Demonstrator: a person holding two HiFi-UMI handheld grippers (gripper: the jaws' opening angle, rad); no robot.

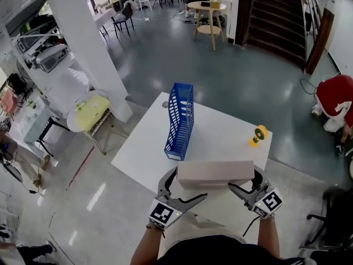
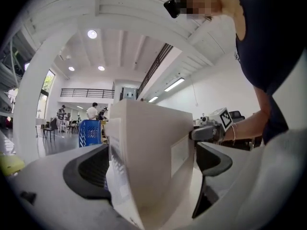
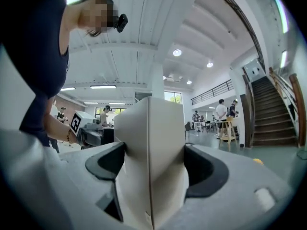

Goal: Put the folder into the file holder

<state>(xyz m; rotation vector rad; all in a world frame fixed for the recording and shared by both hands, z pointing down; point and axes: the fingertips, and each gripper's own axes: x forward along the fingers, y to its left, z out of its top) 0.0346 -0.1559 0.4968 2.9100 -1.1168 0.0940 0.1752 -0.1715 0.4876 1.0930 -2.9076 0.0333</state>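
Folder [image 1: 215, 173], one, clamped by left gripper [image 1: 182, 185], right gripper [image 1: 248, 182]; one file holder [image 1: 180, 120].

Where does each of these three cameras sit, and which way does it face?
Head view: on the head, facing down at table, file holder, folder; both forearms show.
Left gripper view: on left gripper, along its jaws, across the folder to right gripper; torso shows.
Right gripper view: on right gripper, facing back at left gripper; torso shows.
All share the folder.

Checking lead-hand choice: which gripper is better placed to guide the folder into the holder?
Probably left. Both grippers clamp the folder, but the left gripper holds the end nearest the file holder.
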